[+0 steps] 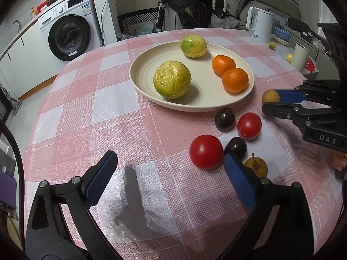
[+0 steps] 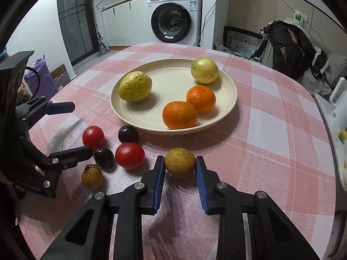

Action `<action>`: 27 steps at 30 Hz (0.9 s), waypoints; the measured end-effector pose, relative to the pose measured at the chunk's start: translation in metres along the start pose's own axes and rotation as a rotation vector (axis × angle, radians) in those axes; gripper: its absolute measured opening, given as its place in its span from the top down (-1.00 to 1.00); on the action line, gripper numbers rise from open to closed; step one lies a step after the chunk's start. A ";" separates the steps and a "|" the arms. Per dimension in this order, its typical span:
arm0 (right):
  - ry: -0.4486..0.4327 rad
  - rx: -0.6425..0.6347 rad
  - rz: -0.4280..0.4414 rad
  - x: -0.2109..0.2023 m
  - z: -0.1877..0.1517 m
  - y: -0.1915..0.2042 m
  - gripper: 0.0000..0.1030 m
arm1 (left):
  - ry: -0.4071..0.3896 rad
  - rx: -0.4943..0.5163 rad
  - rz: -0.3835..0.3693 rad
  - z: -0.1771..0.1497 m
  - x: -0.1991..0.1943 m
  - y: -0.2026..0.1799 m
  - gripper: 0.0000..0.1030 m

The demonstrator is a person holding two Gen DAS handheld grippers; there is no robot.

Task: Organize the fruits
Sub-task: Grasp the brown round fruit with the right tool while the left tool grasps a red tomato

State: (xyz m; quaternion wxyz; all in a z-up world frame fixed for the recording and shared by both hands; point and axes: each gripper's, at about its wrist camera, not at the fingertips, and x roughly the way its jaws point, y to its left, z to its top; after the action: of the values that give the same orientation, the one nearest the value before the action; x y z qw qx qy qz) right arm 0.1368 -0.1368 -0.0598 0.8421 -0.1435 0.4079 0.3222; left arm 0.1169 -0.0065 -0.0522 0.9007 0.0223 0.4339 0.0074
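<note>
A: Right gripper point(image 2: 180, 169)?
B: Blue ribbed pads pressed on either side of a round, speckled tan longan point(image 2: 180, 162), gripped at cloth level just short of the plate point(image 2: 121, 110).
A: Left gripper point(image 1: 169, 169)?
B: Spread wide, holding nothing, over the woven pink check cloth point(image 1: 86, 108).
A: Plate contents?
B: Cream, ridged, round. Two wrinkled yellow-green fruits point(image 1: 172, 79), two pebbled oranges point(image 1: 235, 80).
A: Loose fruit?
B: Two glossy tomatoes point(image 1: 206, 151), two dark plums point(image 1: 225, 119), a stemmed longan point(image 1: 257, 165), clustered near the rim.

plate point(image 2: 225, 110) centre bare | tomatoes point(image 2: 129, 155), plums point(image 2: 128, 134) crowd near-left cloth
</note>
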 end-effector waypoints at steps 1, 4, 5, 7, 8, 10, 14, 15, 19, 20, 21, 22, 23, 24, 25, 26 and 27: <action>-0.001 0.003 0.000 0.000 0.001 -0.001 0.44 | 0.001 -0.001 0.000 0.000 0.001 0.001 -0.82; -0.004 0.006 0.000 0.000 0.001 -0.003 0.44 | 0.013 -0.003 -0.008 0.000 0.003 0.002 -0.79; -0.004 0.007 0.000 0.000 0.001 -0.003 0.44 | 0.016 -0.006 -0.009 0.000 0.004 0.003 -0.79; -0.002 0.008 -0.003 0.000 0.001 -0.004 0.44 | 0.014 -0.012 -0.003 0.000 0.003 0.004 -0.79; -0.003 0.009 -0.004 0.000 0.000 -0.005 0.44 | 0.008 -0.017 0.004 0.001 0.003 0.006 -0.79; -0.004 0.012 -0.005 -0.001 0.000 -0.005 0.44 | 0.003 -0.026 0.005 0.002 0.003 0.008 -0.79; -0.007 0.018 -0.007 -0.002 0.000 -0.008 0.44 | 0.013 -0.020 -0.004 0.003 0.005 0.007 -0.63; -0.007 0.019 -0.007 -0.002 0.000 -0.008 0.44 | 0.016 -0.015 -0.005 0.003 0.006 0.007 -0.52; -0.008 0.017 -0.007 -0.002 0.000 -0.008 0.44 | 0.009 0.000 -0.015 0.002 0.005 0.003 -0.16; -0.008 0.018 -0.007 -0.002 0.000 -0.008 0.44 | 0.007 0.002 -0.021 0.003 0.004 0.002 -0.13; -0.008 0.018 -0.008 -0.002 0.000 -0.008 0.44 | 0.005 0.002 -0.021 0.003 0.004 0.002 -0.05; -0.008 0.018 -0.008 -0.002 0.000 -0.008 0.44 | 0.001 0.003 -0.023 0.003 0.004 0.001 0.09; -0.007 0.018 -0.007 -0.002 0.000 -0.008 0.44 | -0.002 0.001 -0.027 0.003 0.003 0.001 0.19; -0.008 0.018 -0.007 -0.002 0.000 -0.008 0.44 | -0.002 0.000 -0.033 0.003 0.003 0.002 0.40; -0.007 0.017 -0.007 -0.002 0.000 -0.008 0.44 | 0.000 -0.002 -0.038 0.003 0.003 0.002 0.50; -0.006 0.017 -0.007 -0.002 0.000 -0.008 0.44 | -0.001 -0.006 -0.041 0.003 0.004 0.003 0.50; -0.007 0.017 -0.007 -0.002 0.000 -0.008 0.44 | 0.000 -0.013 -0.047 0.003 0.004 0.004 0.50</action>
State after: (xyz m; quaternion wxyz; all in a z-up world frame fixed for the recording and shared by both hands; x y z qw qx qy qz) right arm 0.1412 -0.1439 -0.0582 0.8458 -0.1369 0.4073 0.3163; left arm 0.1216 -0.0021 -0.0535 0.9008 0.0064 0.4340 -0.0112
